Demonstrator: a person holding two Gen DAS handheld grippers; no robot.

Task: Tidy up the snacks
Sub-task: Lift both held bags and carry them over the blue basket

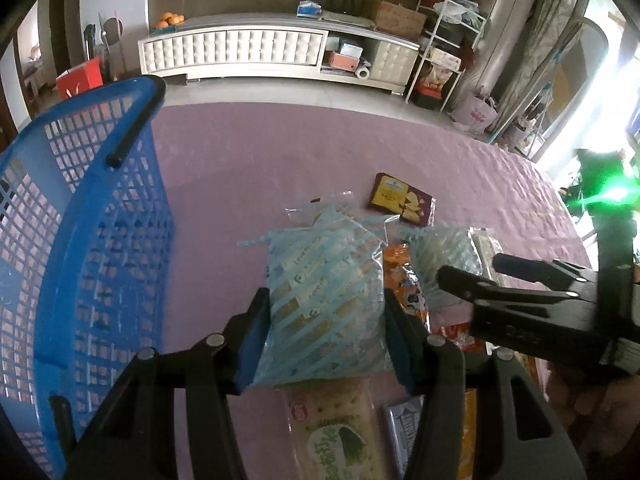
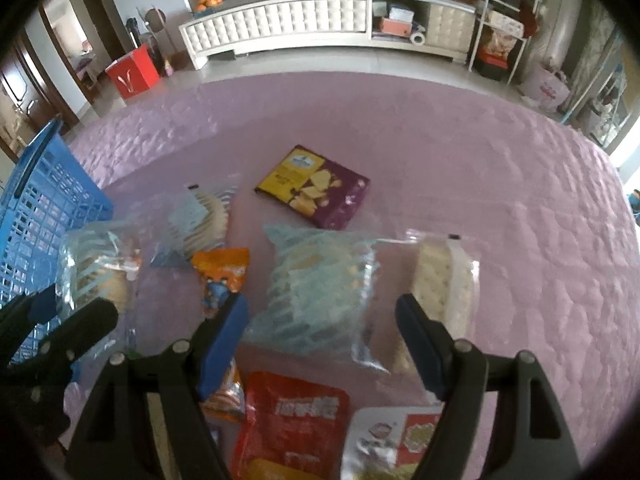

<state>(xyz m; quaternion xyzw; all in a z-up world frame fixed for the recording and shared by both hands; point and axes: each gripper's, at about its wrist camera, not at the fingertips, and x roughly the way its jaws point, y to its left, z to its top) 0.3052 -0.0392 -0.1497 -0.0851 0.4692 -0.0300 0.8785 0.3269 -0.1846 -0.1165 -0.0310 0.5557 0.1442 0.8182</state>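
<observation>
L gripper (image 1: 324,332) is clamping a blue-striped cracker pack (image 1: 324,300), w/ the pack's long axis running along the fingers. The blue basket (image 1: 100,216), at the table's left edge, is sitting just left of it, so L is nearer. R gripper (image 2: 320,340) is hanging agape, nothing gripped, over a second striped pack (image 2: 320,296) mid-table.

Pink quilted cloth (image 2: 480,168) spread underneath. White tufted cabinet (image 2: 280,24) set against far wall, oranges (image 2: 208,2) piled on top; red box (image 2: 134,72) on floor.
</observation>
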